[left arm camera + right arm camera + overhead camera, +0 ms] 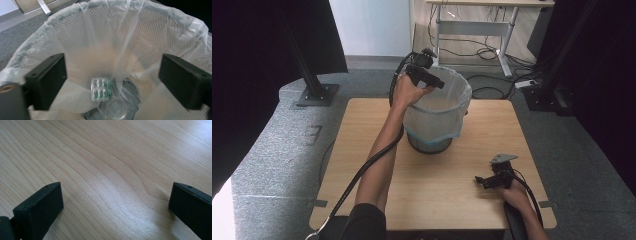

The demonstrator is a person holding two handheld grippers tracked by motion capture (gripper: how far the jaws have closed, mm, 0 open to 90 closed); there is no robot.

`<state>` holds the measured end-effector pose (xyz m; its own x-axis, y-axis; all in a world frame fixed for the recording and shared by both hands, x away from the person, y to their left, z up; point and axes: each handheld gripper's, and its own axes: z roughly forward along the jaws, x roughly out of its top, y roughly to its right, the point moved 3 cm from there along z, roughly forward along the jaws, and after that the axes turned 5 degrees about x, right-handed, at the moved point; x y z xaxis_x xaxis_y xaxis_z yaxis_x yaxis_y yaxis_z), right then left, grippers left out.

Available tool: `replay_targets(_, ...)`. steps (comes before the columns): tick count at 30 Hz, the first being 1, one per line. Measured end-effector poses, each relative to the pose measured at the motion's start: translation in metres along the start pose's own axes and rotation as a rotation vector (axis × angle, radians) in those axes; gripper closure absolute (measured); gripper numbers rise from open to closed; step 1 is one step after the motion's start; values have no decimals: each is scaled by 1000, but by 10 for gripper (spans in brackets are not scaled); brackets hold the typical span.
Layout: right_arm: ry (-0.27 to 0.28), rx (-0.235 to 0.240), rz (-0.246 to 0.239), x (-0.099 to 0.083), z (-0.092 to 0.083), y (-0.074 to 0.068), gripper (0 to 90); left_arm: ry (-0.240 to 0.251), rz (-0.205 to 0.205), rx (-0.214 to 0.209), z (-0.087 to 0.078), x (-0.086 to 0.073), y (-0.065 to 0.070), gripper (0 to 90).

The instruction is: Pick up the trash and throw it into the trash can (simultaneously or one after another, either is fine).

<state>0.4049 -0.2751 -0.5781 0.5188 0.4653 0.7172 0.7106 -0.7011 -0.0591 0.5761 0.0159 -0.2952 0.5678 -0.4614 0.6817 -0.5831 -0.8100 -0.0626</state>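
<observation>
Your left gripper (pixel 112 82) hangs with jaws spread and empty over the lined mesh bin (pixel 447 112), where the blister pack (pixel 101 89) lies at the bottom: light, stiff, slippery foil, best pinched by its edges.

Soft, even light is falling on the desk (pixel 437 190) while dark curtains are dimming both sides of the high view. Glare is washing the wood grain in the right gripper view; near jaws are blurring slightly.
</observation>
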Motion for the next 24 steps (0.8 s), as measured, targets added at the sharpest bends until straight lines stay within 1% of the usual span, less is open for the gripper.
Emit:
replay_targets(1,0,0,0,0,0,0,0,0,0,0,0,0,0,34)
replay_targets(2,0,0,0,0,0,0,0,3,9,-6,-1,0,0,34)
replay_targets(3,0,0,0,0,0,0,0,5,13,-5,-3,0,0,7)
replay_targets(4,0,0,-1,0,0,0,0,9,18,-6,-4,-1,0,5)
replay_targets(5,0,1,-1,0,0,0,0,16,20,-16,-7,-2,-1,0)
replay_targets(9,0,2,-1,0,0,0,0,27,28,-22,-13,-4,-2,0)
replay_targets(13,0,2,-1,0,0,0,0,43,22,-39,-22,-7,-6,0)
replay_targets(15,0,1,-1,0,0,0,0,52,28,-46,-28,-9,-8,0)
replay_targets(16,0,1,-1,0,0,0,0,52,28,-46,-28,-9,-8,0)
replay_targets(18,-1,1,-1,0,0,0,0,63,33,-46,-35,-11,-9,0)
replay_targets(19,-1,1,-1,0,0,0,0,63,33,-46,-35,-11,-9,0)
replay_targets(22,0,1,-1,0,0,0,0,80,44,-53,-45,-15,-10,0)
replay_targets(24,-1,1,-1,0,0,0,0,84,47,-56,-47,-16,-10,0)
